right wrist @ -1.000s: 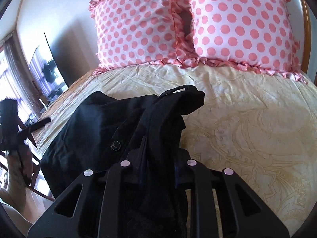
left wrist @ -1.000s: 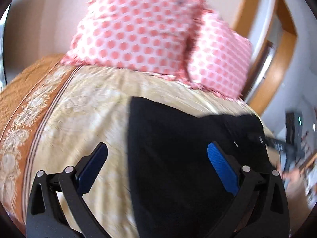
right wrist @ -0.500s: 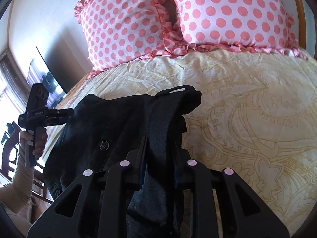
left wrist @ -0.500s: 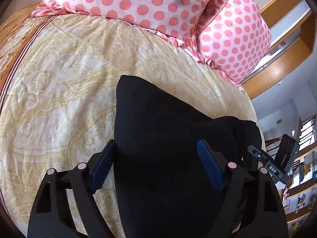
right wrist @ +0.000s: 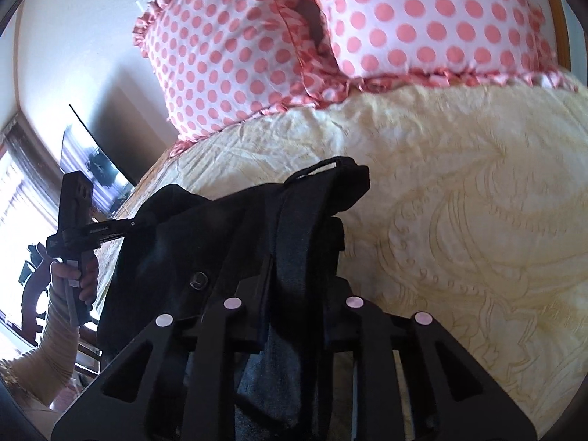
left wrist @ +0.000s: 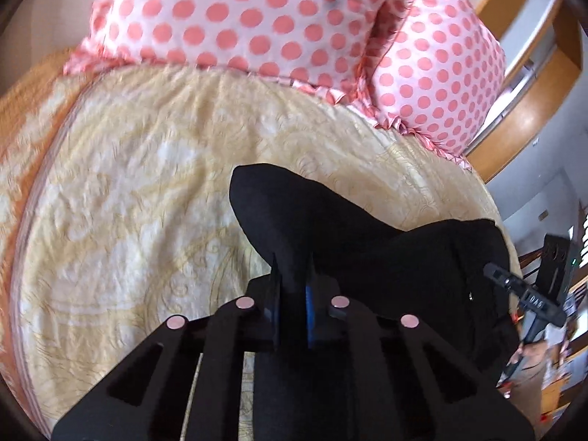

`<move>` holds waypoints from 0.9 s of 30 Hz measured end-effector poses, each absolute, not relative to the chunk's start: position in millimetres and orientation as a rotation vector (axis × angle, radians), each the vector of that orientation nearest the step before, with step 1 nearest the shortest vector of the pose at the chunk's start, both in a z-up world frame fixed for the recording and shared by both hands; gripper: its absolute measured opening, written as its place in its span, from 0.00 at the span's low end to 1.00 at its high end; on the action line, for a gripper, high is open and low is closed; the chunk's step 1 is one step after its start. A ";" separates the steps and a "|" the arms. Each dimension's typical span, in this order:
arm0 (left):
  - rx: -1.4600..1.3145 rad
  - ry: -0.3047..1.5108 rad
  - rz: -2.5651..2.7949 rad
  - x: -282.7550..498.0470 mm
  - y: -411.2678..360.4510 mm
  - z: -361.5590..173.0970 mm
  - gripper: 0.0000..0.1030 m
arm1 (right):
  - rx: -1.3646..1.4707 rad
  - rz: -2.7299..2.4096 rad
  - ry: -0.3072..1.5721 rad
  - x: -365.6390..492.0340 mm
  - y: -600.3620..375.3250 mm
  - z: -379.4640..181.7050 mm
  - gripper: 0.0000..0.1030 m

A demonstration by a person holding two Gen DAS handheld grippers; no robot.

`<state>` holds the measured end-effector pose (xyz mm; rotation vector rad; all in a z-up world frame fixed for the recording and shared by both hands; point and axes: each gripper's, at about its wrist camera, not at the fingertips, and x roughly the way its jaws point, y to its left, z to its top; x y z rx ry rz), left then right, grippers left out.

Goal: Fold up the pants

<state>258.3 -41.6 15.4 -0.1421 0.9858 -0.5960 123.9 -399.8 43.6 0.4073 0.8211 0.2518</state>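
The black pants (left wrist: 367,242) lie bunched on the yellow patterned bedspread (left wrist: 139,198). My left gripper (left wrist: 292,275) is shut on a fold of the pants' cloth near one end. My right gripper (right wrist: 297,268) is shut on the waistband end of the pants (right wrist: 294,213), where a button (right wrist: 198,280) and a belt loop show. The left gripper's handle, held in a hand, shows in the right wrist view (right wrist: 79,220). The right gripper's handle shows in the left wrist view (left wrist: 533,301).
Two pink polka-dot pillows (left wrist: 257,18) (right wrist: 422,18) stand at the head of the bed. A wooden headboard (left wrist: 533,84) is behind them. A dark screen (right wrist: 92,158) and a window are off the bed's left side. The bedspread (right wrist: 477,220) is bare to the right of the pants.
My left gripper was open over the pants and has shut on a fold of the cloth. My right gripper has kept its hold on the waistband.
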 end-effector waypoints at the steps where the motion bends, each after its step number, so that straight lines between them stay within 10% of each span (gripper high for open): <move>1: -0.143 0.977 -0.600 260.4 -42.6 19.5 0.08 | 0.405 0.252 0.818 128.4 -400.7 47.1 0.19; 21: -0.051 0.958 -0.387 430.9 -100.9 22.4 0.18 | 0.426 -0.005 0.880 309.4 -426.9 23.0 0.20; 27: 0.005 0.884 -0.324 421.2 -103.5 27.5 0.31 | 0.292 -0.149 0.883 297.9 -415.6 35.3 0.58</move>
